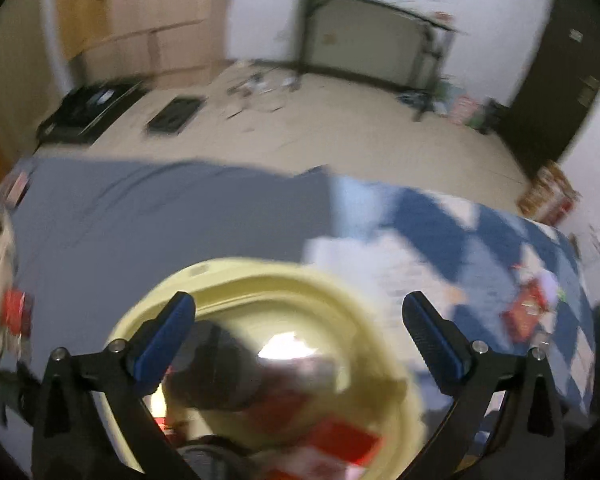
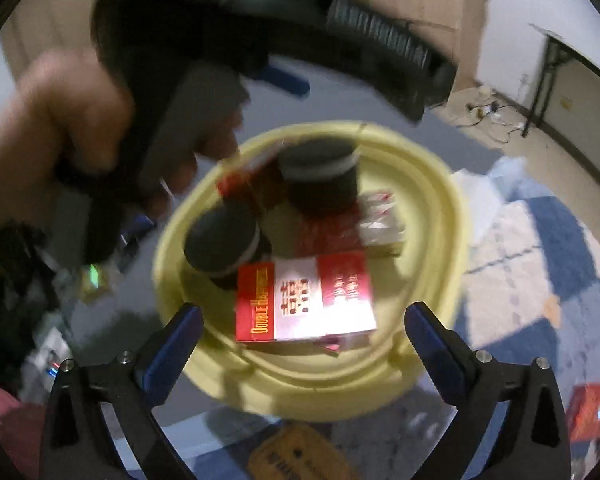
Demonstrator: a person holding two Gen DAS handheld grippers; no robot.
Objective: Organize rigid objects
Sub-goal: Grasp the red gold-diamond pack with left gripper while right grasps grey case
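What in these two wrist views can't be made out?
- Left wrist view: yellow basin contents smeared by motion blur; near rim cut off by the frame's bottom edge.
- Right wrist view: left tool's tips hidden behind its own body and the hand.
- Right wrist view: dark-lidded jars show no readable labels.

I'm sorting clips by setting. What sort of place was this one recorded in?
Probably a room in a home, likely a bedroom: the yellow basin sits on a grey sheet beside a blue checked quilt, as on a bed, with wooden cabinets and a folded table against the white wall.
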